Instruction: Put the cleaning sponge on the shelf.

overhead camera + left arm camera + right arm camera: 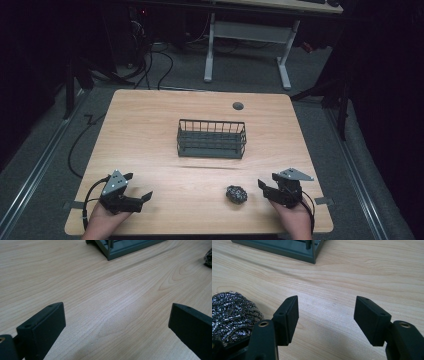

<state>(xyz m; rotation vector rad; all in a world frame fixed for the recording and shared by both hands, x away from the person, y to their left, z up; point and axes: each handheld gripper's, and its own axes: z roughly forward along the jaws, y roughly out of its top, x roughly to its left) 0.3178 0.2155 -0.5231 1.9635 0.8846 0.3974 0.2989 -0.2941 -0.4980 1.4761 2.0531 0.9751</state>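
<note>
Scourer (236, 194), a ball of steel wool, sits on the table (150, 130) on my side of the wire basket (212, 138), well apart from it and a little toward its right end. I take the basket as my landmark: it stands upright near the middle of the tabletop, and both my hands are nearer to me than it is. My right gripper (263, 185) rests just beside the scourer, on the side away from the basket's left end; its jaws are partly apart with bare wood between them, gripping nothing. In the right gripper view the scourer (232, 315) lies outside the left jaw, close to it, and whether they touch I cannot tell. My left gripper (137, 187) is off toward the basket's left end, near my edge of the table, jaws spread wide over bare wood and holding nothing. In the left gripper view a corner of the basket (120, 250) shows far ahead.
</note>
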